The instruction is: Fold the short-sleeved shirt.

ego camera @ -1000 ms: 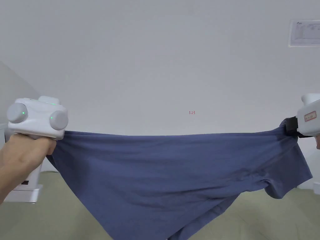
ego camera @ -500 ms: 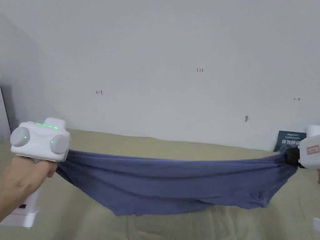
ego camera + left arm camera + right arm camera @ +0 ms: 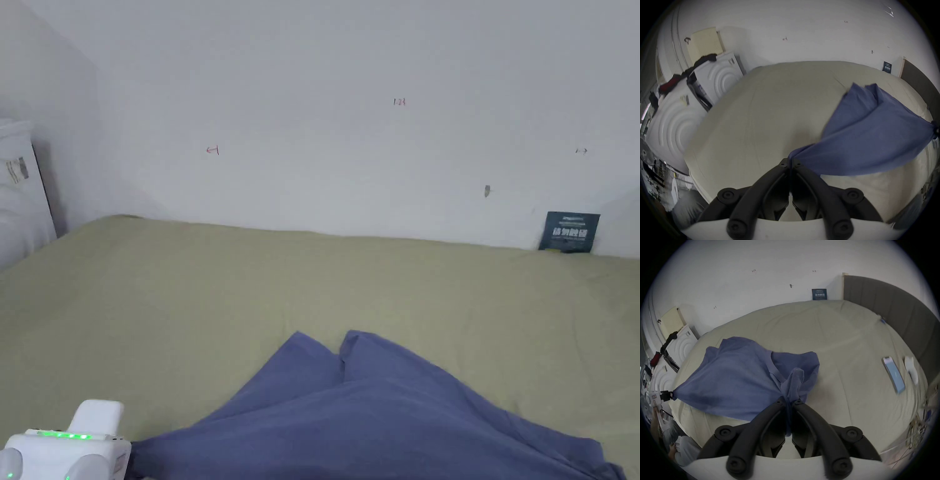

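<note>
Both tongs, left (image 3: 790, 162) and right (image 3: 788, 400), apparently pinch shirt (image 3: 350, 412) over bed (image 3: 187, 281).

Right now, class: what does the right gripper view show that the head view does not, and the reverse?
Right gripper view alone: a phone lying on the bed, a dark headboard, and the right gripper shut on the shirt.

Head view alone: the left gripper's white top with green lights.

Both: the blue shirt spread over the bed, and the dark card against the wall.

Red handwritten mark (image 3: 400, 101) on wall (image 3: 325, 75): illegible.
</note>
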### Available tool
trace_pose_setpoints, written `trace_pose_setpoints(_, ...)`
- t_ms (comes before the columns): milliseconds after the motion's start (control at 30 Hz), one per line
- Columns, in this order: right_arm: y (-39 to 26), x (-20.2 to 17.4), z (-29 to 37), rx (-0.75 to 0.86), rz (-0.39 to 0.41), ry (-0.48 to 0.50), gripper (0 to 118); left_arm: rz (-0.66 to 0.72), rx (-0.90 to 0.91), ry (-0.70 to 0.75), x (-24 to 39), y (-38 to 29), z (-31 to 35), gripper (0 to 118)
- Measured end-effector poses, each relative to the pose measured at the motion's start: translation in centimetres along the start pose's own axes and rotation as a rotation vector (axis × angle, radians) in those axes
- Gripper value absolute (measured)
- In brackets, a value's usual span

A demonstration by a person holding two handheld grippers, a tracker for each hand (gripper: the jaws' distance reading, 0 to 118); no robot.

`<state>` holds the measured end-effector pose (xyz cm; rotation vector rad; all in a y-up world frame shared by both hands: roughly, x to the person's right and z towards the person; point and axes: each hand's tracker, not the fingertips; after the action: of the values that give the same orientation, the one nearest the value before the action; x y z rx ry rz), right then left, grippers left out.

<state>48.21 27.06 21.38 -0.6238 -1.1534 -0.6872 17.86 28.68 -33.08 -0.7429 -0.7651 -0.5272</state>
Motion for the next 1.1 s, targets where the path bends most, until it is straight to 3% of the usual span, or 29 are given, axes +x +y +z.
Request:
trace_pose_setpoints(200,-4.7,4.7,2.3,-0.01,-0.058,-0.001,7,0.077,-0.038,-0.056,-2.5,-5.4,1.6,0)
trace_pose_setpoints(333,-5.7,5.5,2.4,-0.018,-0.056,-0.008,8,0.087,-0.059,-0.095,-4.8,-6.0,-1.1,0)
trace_pose_setpoints(367,-5.6,5.8,2.4,-0.014,-0.056,-0.008,18,0.076,-0.044,-0.09,-3.4,-6.6,0.0,0)
trace_pose_setpoints(400,-5.5,5.9,2.6,0.001,-0.055,-0.042,39,0.072,-0.023,-0.113,-3.5,-6.7,0.1,3)
trace_pose_setpoints(433,-5.9,5.0,2.9,0.01,-0.047,-0.055,73,0.06,0.018,-0.108,-3.7,-6.8,0.4,29)
trace_pose_setpoints(467,-5.9,5.1,3.4,0.031,-0.047,-0.051,110,0.054,0.018,-0.105,-3.9,-6.7,0.4,98)
trace_pose_setpoints(500,-5.8,5.0,4.0,0.084,-0.048,-0.056,117,0.052,0.01,-0.106,-3.5,-6.9,0.9,118)
trace_pose_setpoints(700,-5.6,0.6,7.7,0.22,0.01,0.008,116,0.024,0.211,-0.142,-0.4,-5.3,8.6,113)
trace_pose_setpoints(767,-5.8,-1.2,9.3,0.285,0.055,0.041,110,0.022,0.279,-0.155,-0.6,-5.6,9.9,102)
trace_pose_setpoints(800,-6.2,-2.3,10.5,0.321,0.077,0.057,91,0.017,0.303,-0.17,-0.1,-5.6,11.1,78)
trace_pose_setpoints(833,-6.6,-3.6,11.7,0.35,0.096,0.057,50,0.004,0.324,-0.192,0.2,-5.8,12.1,25)
trace_pose_setpoints(867,-6.8,-4.7,12.5,0.365,0.128,0.049,0,-0.011,0.339,-0.193,0.8,-5.9,12.8,0)
trace_pose_setpoints(900,-7.2,-5.8,13.0,0.383,0.153,0.004,0,0.016,0.423,-0.157,0.3,-6.4,12.9,0)
trace_pose_setpoints(933,-7.6,-6.8,13.6,0.425,0.157,0.001,1,-0.042,0.442,-0.179,0.4,-6.6,13.3,0)
trace_pose_setpoints(1000,-8.7,-8.4,15.1,0.417,0.178,0.063,0,-0.021,0.393,-0.181,-0.3,-7.6,14.1,0)
trace_pose_setpoints(1100,-10.6,-10.4,16.3,0.44,0.199,0.057,1,0.035,0.363,-0.181,-2.1,-8.5,13.6,0)
